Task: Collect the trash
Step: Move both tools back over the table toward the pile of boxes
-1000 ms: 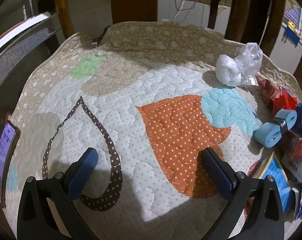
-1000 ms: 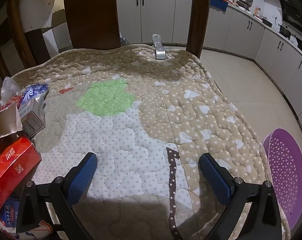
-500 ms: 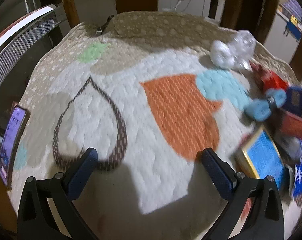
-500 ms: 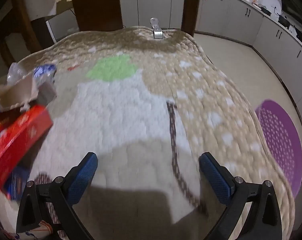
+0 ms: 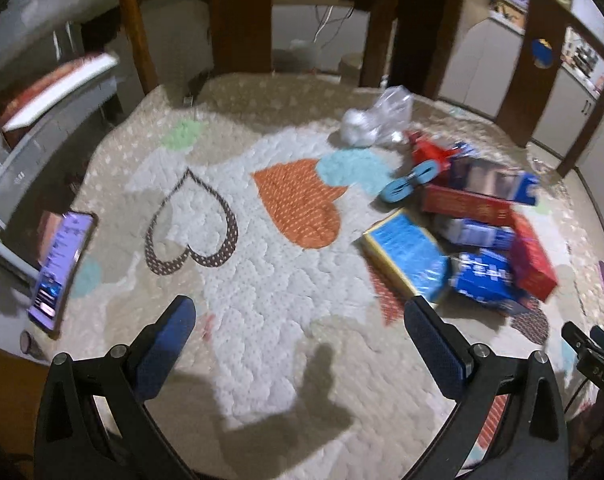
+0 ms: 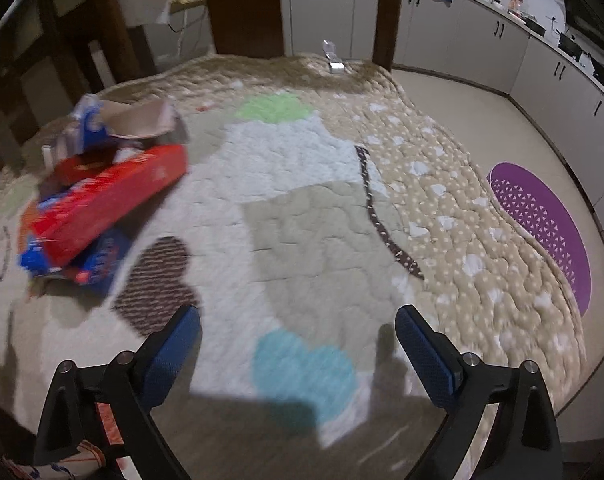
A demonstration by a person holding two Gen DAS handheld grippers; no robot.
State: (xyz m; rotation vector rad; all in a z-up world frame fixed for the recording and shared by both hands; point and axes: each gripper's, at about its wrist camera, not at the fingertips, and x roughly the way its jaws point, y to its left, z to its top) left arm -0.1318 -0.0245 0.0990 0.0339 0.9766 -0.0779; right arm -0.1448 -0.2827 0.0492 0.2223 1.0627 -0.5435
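Ahead of the left gripper [image 5: 300, 312], toward two o'clock, a heap of trash lies on the quilt [image 5: 262, 280]: a blue-faced box [image 5: 408, 254] nearest the right finger, red cartons [image 5: 532, 254], blue packets [image 5: 484, 276], a light-blue tape roll [image 5: 408, 182] and, farthest out at one o'clock, a crumpled clear plastic bag [image 5: 376, 122]. Its jaws stand wide apart, holding nothing. From the right gripper [image 6: 298, 326], likewise spread and empty, the same heap sits at ten o'clock; the long red carton [image 6: 106, 202] runs from eight o'clock up toward two o'clock, with torn cardboard [image 6: 142, 120] above it. Printing on every package is too blurred to read. A lit phone [image 5: 60, 262] lies at nine o'clock of the left gripper, and a purple mat [image 6: 542, 228] lies on the floor at three o'clock of the right.
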